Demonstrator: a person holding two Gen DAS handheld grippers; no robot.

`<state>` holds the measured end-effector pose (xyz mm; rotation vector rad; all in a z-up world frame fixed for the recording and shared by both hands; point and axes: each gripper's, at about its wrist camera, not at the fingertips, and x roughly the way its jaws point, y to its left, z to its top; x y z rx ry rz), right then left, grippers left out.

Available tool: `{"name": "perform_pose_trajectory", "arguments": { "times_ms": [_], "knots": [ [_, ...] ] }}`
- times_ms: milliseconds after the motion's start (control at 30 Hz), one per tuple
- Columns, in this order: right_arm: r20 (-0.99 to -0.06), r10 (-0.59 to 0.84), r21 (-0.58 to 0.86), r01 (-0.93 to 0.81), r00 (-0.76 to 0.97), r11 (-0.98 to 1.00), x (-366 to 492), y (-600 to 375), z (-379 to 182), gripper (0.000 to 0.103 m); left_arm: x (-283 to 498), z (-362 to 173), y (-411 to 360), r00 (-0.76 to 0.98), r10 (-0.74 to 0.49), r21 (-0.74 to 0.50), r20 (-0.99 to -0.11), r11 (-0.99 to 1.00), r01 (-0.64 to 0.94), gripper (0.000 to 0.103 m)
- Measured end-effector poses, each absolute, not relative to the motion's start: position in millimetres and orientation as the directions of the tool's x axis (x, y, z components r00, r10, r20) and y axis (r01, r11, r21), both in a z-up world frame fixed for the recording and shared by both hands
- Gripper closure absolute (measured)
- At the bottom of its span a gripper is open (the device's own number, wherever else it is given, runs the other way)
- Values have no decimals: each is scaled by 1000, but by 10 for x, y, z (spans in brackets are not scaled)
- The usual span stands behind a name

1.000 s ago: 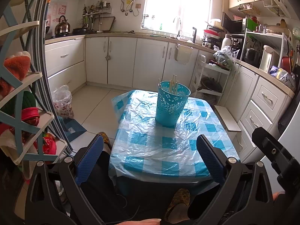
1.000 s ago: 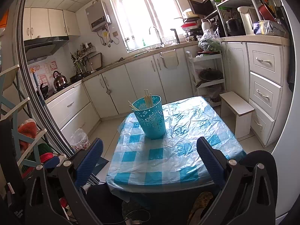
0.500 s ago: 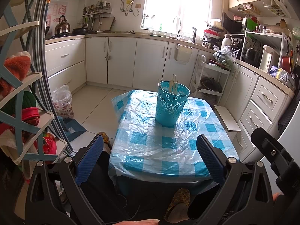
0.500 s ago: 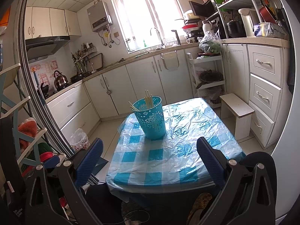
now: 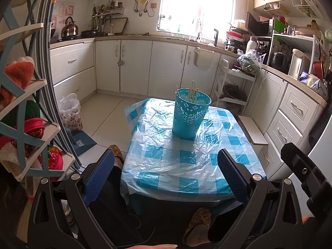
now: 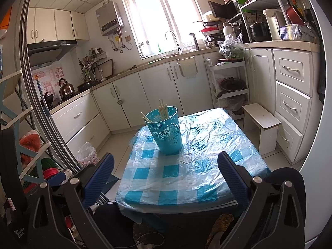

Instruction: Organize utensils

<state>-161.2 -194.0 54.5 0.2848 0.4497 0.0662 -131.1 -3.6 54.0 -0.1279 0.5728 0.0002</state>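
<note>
The teal holder is seen upright on the far part of the checked worktop, chopsticks standing inside; how much of them lies below its rim is hidden. The worktop's near edge is partly cut off by the left claw and right claw, both spread wide and empty. Almost nothing is changed from the earlier frames.

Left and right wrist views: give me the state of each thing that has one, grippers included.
Left gripper: open, empty, short of the table.
Right gripper: open, empty, short of the table.
Teal holder: upright on the table, apart from both grippers.
Chopsticks: standing in the holder, tips above the rim.
Checked plastic cover: spread over the table, wrinkled.
Cabinet doors: shut.
</note>
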Motion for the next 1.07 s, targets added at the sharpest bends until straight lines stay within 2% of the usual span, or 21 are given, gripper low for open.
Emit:
{"name": "perform_pose_trajectory", "arguments": {
  "times_ms": [400,600,833,1067],
  "knots": [
    [-423,132,299,1,896,954,-1603,-2013,533,7,-1306,547,-131,837,-26,-94,-547,995,-31,8],
    [-431,129,309,12,893,951,-1586,-2041,493,7,-1091,442,-75,789,-118,-174,-602,985,14,8],
    [-433,110,319,38,895,947,-1552,-2137,461,7,-1111,482,-250,834,4,-36,-552,999,-28,8],
    [-422,89,303,47,902,952,-1548,-2150,460,7,-1090,407,-260,794,-56,-92,-605,996,0,8]
  ]
}}
